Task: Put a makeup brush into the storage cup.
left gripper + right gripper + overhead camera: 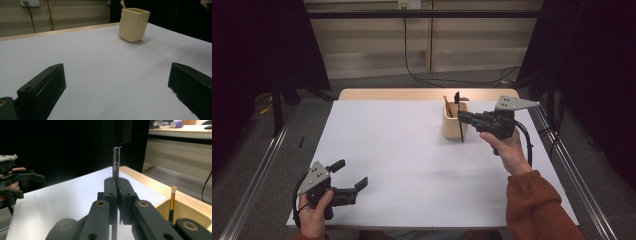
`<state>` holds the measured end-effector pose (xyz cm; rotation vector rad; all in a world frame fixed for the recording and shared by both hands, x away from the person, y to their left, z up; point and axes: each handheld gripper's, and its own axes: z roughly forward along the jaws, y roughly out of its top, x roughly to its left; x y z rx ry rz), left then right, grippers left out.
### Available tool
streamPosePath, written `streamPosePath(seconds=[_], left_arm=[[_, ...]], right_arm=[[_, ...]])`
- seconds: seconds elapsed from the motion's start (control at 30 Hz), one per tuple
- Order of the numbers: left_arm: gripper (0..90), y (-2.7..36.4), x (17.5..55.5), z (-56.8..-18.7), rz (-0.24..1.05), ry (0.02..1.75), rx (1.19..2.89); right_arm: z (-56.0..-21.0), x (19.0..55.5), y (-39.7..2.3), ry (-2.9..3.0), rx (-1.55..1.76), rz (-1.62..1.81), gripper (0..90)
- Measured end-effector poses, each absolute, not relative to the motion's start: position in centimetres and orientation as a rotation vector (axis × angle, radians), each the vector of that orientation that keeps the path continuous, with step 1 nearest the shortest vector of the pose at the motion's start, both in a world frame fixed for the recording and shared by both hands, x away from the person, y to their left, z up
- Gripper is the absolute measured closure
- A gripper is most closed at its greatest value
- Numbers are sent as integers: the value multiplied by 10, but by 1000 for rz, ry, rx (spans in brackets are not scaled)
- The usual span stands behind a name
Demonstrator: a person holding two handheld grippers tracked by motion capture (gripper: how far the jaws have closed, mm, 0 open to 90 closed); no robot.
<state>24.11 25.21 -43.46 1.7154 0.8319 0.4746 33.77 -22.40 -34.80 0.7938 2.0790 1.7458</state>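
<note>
Black slim brush [460, 120] clamped in right gripper [463, 117] above cream square cup [454, 126]; left gripper [348, 176] wide open, empty; next: lower brush into cup

1. The tabletop [412, 165] has a matt white top, smooth like paper or laminate, with a pale wood edge at the far side.
2. The cup [133, 23] looks like cream ceramic or plastic, smooth with a soft sheen, walls a bit wavy.
3. The brush [116, 157] pinched in the right gripper [117, 183] has a black handle, a shiny metal-looking ferrule and dark bristles.
4. A second brush [172, 202] in the cup has a glossy gold and black handle.
5. Both grippers are matt black plastic; the left gripper [349, 177] carries a dull grey plate.
6. The sleeve [537, 205] is rust-coloured cloth, soft and matt.
</note>
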Motion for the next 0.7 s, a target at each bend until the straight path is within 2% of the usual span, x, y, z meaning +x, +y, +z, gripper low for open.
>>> streamPosePath(seconds=[0.7], left_arm=[[14, 253, 242, -435, 472, 828, 1719]], right_arm=[[-333, 367, -215, 2004, 860, 1668, 860]])
